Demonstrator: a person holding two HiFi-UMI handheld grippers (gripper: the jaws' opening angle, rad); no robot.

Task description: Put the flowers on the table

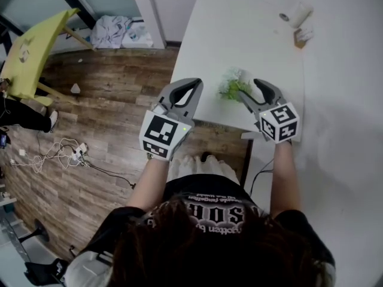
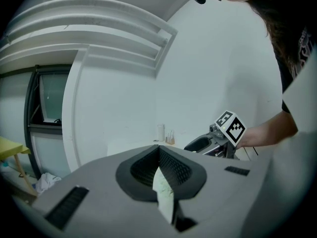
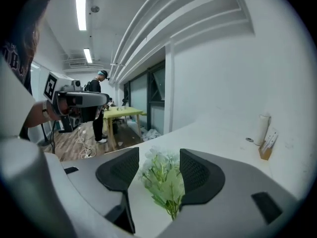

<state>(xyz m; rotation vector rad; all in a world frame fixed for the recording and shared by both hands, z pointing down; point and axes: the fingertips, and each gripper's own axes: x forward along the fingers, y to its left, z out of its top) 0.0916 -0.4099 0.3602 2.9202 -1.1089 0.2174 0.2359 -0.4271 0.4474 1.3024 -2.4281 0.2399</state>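
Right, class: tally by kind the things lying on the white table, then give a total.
Flower bunch: 1
Roll: 1
Holder: 1
Total: 3

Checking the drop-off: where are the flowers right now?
In the head view the flowers lie on the white table by its near edge, just left of the right gripper; in the right gripper view they show between its open jaws.

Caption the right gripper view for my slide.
The open jaws of the right gripper frame a small bunch of white flowers lying on the white table.
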